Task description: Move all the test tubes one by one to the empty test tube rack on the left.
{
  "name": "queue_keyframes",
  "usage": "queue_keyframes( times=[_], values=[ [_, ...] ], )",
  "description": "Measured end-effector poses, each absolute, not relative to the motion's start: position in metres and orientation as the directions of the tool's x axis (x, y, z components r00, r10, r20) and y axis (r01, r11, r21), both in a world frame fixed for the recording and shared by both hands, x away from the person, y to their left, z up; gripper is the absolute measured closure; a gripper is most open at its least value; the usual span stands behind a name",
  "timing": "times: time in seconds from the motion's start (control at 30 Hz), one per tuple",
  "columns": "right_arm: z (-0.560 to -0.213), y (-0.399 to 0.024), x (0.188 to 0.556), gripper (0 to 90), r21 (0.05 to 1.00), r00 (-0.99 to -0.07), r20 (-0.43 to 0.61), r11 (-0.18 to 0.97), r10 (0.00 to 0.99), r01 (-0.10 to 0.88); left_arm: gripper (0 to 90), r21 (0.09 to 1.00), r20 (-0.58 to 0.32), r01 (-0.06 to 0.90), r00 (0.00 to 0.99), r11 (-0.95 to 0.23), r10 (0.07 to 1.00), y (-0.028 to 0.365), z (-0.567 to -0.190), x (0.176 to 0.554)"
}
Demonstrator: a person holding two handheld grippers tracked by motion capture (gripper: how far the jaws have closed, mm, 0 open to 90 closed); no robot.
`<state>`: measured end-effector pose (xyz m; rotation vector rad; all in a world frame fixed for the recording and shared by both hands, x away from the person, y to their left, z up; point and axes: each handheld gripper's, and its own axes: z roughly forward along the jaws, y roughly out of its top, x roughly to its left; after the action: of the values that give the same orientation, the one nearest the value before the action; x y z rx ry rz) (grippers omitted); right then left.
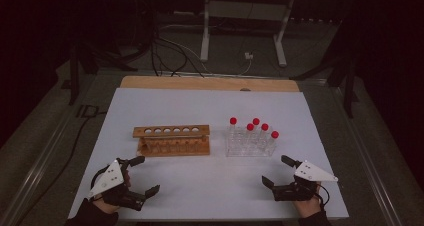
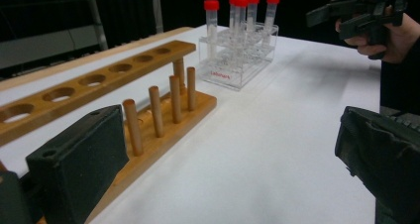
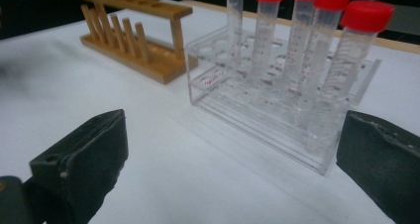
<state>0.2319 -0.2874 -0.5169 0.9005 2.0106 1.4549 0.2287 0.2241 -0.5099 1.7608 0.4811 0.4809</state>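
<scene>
Fingers (image 2: 79, 159) spread wide; wooden rack (image 1: 171, 140) beside 5 tubes (image 1: 252, 131).

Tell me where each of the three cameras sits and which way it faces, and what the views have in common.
High view: above the person's side, looking forward and down on the table; both hands with the left gripper and right gripper.
Left gripper view: between its open jaws, facing the wooden rack; right gripper beyond.
Right gripper view: between its open jaws, facing the clear rack.
Shared: both racks and the red-capped tubes.
</scene>
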Motion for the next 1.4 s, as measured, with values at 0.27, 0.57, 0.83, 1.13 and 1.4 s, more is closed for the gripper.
queue_keyframes(
  times=[0.27,0.57,0.83,1.13,1.4],
  values=[
    [-0.518,-0.288,0.231,0.0,0.945,-0.651,0.0,0.213,0.759,0.248,0.5,0.972,0.067,0.073,0.825,-0.223,0.561,0.224,-0.51,0.229],
    [-0.511,-0.277,0.228,0.0,0.92,-0.678,-0.002,0.266,0.735,0.287,0.5,0.971,0.051,0.086,0.836,-0.222,0.546,0.222,-0.51,0.23],
    [-0.495,-0.27,0.221,0.0,0.931,-0.699,0.012,0.248,0.715,0.269,0.4,0.973,0.044,0.088,0.839,-0.215,0.542,0.221,-0.509,0.23],
    [-0.47,-0.267,0.221,0.0,0.948,-0.7,0.007,0.219,0.714,0.232,0.4,0.972,0.042,0.091,0.84,-0.216,0.54,0.221,-0.509,0.231],
    [-0.45,-0.274,0.226,0.0,0.961,-0.675,-0.01,0.194,0.738,0.198,0.4,0.973,0.041,0.089,0.841,-0.213,0.54,0.221,-0.509,0.23]
  ],
)
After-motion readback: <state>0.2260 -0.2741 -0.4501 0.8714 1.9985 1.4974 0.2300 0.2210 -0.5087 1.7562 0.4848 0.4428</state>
